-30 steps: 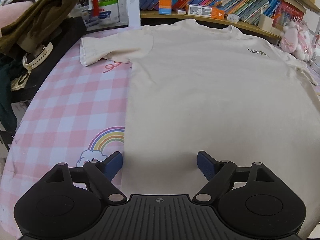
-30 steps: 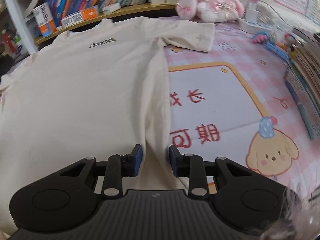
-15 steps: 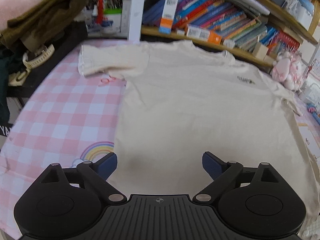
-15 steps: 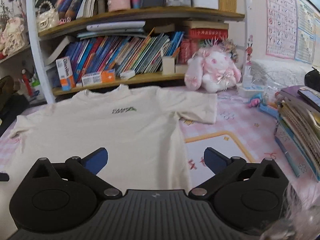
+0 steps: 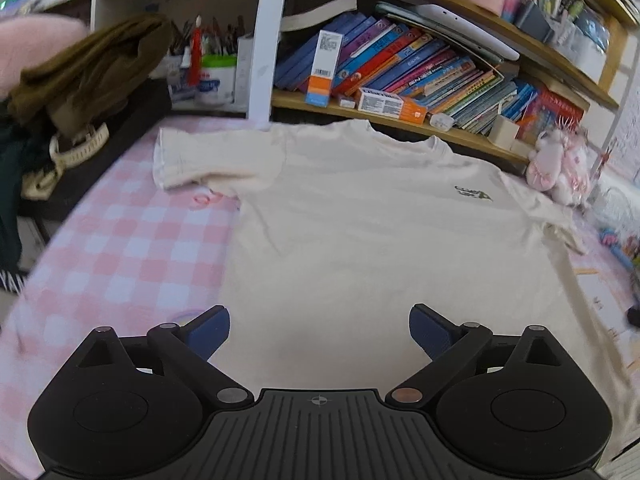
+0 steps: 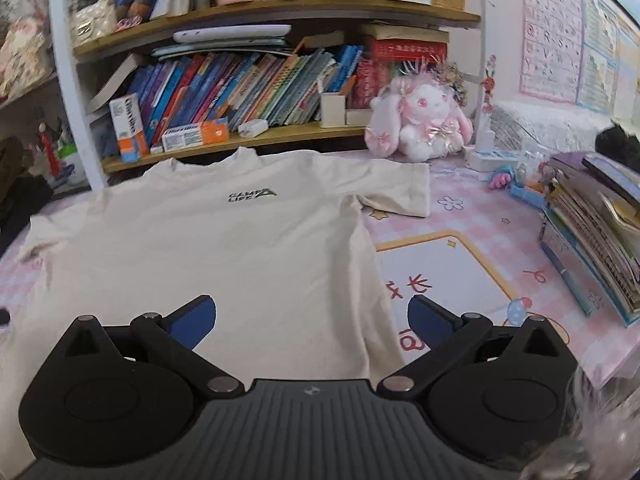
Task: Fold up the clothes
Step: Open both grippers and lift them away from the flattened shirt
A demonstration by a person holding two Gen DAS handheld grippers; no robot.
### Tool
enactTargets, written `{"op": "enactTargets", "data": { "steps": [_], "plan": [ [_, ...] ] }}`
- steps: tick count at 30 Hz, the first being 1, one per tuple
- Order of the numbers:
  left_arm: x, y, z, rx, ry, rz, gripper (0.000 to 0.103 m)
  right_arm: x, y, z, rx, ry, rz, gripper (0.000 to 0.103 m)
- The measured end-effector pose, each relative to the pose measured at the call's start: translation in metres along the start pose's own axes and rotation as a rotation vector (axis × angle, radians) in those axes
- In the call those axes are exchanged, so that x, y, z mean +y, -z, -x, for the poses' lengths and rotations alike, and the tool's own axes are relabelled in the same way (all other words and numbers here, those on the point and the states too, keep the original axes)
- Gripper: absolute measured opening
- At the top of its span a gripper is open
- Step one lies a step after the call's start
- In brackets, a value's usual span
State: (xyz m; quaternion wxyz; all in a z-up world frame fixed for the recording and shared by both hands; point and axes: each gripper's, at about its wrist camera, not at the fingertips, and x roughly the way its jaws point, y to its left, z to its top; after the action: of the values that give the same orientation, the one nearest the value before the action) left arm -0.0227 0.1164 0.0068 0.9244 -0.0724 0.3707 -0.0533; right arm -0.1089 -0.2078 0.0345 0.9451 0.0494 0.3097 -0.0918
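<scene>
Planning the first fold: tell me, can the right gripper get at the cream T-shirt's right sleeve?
Probably yes: the right gripper is open, and the sleeve lies flat on the pink mat, nothing covering it.

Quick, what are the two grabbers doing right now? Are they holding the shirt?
Left gripper: open, holding nothing, above the cream T-shirt.
Right gripper: open, holding nothing, not gripping the T-shirt.

We cannot see the T-shirt's [image 5: 360, 240] hem, hidden behind the gripper body at the bottom; its chest print [image 5: 473, 193] seems unreadable.
</scene>
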Motion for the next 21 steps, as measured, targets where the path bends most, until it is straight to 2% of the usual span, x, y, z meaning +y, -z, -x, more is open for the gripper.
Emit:
{"op": "enactTargets", "data": {
  "steps": [2,4,8,14,17,21],
  "plan": [
    [-0.004,0.004,0.001,-0.002,0.018,0.008,0.098,0.007,0.003,-0.005,0.013,-0.010,0.030,0.103],
    [-0.010,0.006,0.002,-0.006,0.005,-0.005,0.098,0.012,0.004,-0.013,0.027,-0.044,0.057,0.103],
    [-0.022,0.004,0.005,-0.022,-0.066,-0.003,0.098,0.016,0.004,-0.031,0.050,-0.121,0.103,0.103],
    [-0.034,-0.003,0.003,-0.042,-0.090,0.124,0.101,0.008,-0.002,-0.055,0.068,-0.205,0.166,0.103],
    [-0.039,-0.004,-0.002,-0.035,-0.116,0.174,0.101,-0.003,-0.004,-0.070,0.094,-0.227,0.155,0.103],
    [-0.051,-0.002,-0.011,-0.024,-0.193,0.156,0.101,-0.018,-0.004,-0.085,0.143,-0.260,0.113,0.103]
  ]
}}
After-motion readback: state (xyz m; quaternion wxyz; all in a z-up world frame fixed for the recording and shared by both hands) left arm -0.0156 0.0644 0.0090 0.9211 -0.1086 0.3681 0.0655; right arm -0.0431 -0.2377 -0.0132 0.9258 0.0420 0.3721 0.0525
